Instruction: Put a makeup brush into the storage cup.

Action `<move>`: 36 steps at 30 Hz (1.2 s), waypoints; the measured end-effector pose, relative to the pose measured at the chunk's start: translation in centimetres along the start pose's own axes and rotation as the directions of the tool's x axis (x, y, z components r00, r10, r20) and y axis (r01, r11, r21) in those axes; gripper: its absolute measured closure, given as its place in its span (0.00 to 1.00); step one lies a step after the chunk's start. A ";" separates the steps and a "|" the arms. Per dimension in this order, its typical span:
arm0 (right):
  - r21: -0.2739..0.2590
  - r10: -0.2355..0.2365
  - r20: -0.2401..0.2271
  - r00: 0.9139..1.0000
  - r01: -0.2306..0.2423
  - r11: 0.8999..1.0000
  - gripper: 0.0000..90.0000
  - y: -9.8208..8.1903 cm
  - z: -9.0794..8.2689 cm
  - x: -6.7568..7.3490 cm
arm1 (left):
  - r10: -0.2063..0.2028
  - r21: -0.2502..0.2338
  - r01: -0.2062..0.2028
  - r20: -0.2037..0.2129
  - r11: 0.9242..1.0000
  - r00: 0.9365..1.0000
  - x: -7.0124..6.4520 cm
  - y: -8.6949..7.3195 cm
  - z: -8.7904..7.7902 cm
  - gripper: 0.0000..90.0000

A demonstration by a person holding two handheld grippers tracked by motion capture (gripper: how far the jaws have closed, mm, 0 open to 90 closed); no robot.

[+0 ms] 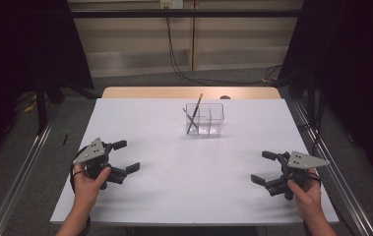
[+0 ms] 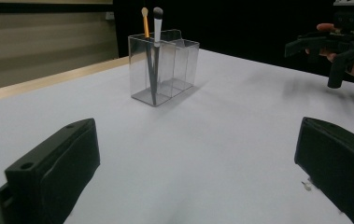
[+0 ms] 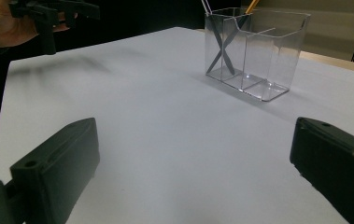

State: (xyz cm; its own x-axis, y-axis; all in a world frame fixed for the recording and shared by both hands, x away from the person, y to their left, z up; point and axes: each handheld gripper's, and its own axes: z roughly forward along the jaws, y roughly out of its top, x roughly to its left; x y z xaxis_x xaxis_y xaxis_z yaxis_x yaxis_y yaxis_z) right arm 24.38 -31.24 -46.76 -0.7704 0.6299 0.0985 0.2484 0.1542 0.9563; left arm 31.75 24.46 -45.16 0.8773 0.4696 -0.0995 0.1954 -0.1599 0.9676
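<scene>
I hold the left gripper (image 1: pixel 126 156) and right gripper (image 1: pixel 261 167) with jaws apart and empty, near the clear organizer (image 1: pixel 208 119) containing two brushes (image 2: pixel 154 51).

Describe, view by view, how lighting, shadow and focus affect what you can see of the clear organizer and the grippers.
High view: even light on the white table, dark surroundings, the clear organizer small but sharp. Left gripper view: its near jaws blurred, the makeup brushes crisp, a soft smeared shadow under the right gripper. Right gripper view: its near jaws out of focus, a faint shadow beneath the left gripper.
</scene>
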 end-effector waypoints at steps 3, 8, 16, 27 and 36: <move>0.000 0.001 0.000 1.000 -0.001 1.000 0.01 0.0 0.0 0.0 | 0.001 0.001 -0.001 -0.004 1.000 1.000 0.0 0.0 -0.2 0.00; -0.001 0.000 0.001 1.000 0.000 1.000 0.01 0.0 0.0 -0.1 | 0.001 0.005 0.000 -0.010 1.000 1.000 -0.2 -0.3 -0.6 0.00; -0.002 0.004 0.002 1.000 -0.004 1.000 0.01 0.0 0.0 -0.1 | 0.000 0.002 0.000 -0.023 1.000 1.000 -0.3 -0.5 -1.4 0.00; -0.002 0.003 0.002 1.000 -0.003 1.000 0.01 0.0 0.0 -0.1 | 0.010 0.010 -0.010 -0.022 1.000 1.000 -0.5 -0.6 -1.7 0.00; -0.003 0.004 0.003 1.000 -0.004 1.000 0.01 0.0 0.0 -0.1 | 0.009 0.015 -0.009 -0.021 1.000 1.000 -0.7 -1.0 -2.0 0.00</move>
State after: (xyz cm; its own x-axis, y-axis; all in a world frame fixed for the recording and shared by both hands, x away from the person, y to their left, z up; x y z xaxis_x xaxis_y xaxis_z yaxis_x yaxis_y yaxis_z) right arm 24.47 -31.35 -46.72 -0.7677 0.6326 0.1020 0.2502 0.1494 0.9566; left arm 30.03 26.01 -45.54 0.8695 0.4865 -0.0859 0.1941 -0.1766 0.9650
